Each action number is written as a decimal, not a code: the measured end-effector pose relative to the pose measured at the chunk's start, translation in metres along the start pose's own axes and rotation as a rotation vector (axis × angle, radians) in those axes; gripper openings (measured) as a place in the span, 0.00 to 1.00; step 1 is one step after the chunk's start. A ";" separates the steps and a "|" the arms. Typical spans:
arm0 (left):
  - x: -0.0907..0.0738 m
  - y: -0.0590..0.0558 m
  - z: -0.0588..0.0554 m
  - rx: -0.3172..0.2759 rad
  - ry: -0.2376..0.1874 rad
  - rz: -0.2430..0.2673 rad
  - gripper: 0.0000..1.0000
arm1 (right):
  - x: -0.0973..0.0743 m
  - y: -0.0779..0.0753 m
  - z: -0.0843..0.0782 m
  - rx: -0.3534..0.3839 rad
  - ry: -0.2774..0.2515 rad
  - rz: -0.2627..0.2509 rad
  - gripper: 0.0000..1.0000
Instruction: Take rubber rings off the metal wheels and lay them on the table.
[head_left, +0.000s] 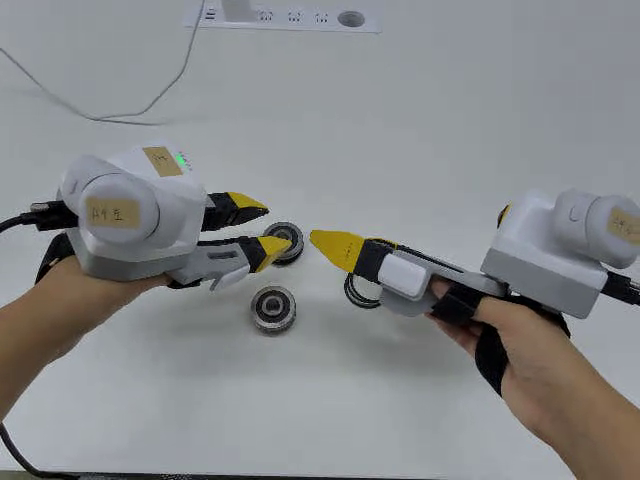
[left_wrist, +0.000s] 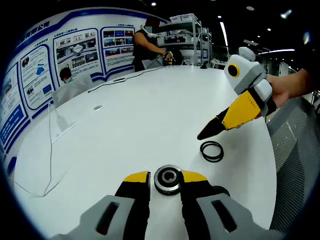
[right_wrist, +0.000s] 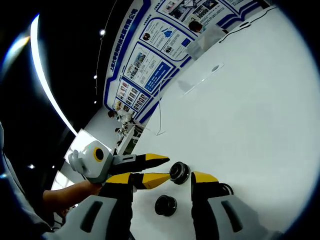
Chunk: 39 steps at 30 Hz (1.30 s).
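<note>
My left gripper (head_left: 265, 225) comes in from the left, and its yellow-tipped jaws press on both sides of a metal wheel (head_left: 287, 241) with a dark rubber rim; the left gripper view has that wheel (left_wrist: 167, 179) right between the tips. A second wheel (head_left: 273, 308) rests on the white table just in front of it. My right gripper (head_left: 335, 245) points at the held wheel from the right, jaws apart with nothing between them, and stops a little short of it. Loose black rubber rings (head_left: 358, 292) lie on the table under the right gripper; they appear as rings (left_wrist: 212, 151) in the left gripper view.
A white power strip (head_left: 290, 15) sits at the table's far edge with a grey cable (head_left: 150, 100) trailing left. The white table (head_left: 400, 130) stretches wide behind the grippers. People and shelving (left_wrist: 187, 32) stand beyond the table.
</note>
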<state>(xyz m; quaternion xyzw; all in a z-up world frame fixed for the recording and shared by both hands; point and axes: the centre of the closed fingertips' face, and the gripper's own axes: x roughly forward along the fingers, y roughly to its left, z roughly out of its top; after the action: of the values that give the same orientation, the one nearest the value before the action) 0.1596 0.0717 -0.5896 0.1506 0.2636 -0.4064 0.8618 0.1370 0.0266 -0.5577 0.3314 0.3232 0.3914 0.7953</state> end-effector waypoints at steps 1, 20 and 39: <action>0.001 -0.001 -0.001 0.002 0.003 -0.004 0.23 | 0.001 0.000 0.000 0.002 0.001 0.002 0.48; 0.006 -0.003 -0.007 -0.005 0.026 -0.033 0.17 | 0.009 0.002 -0.009 0.021 0.037 0.029 0.48; 0.009 -0.003 -0.008 0.012 0.025 -0.071 0.14 | 0.040 0.004 -0.013 0.040 0.084 0.045 0.58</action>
<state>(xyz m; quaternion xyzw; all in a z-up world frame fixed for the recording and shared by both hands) 0.1597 0.0682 -0.6011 0.1513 0.2773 -0.4363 0.8425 0.1452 0.0657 -0.5723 0.3378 0.3564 0.4162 0.7653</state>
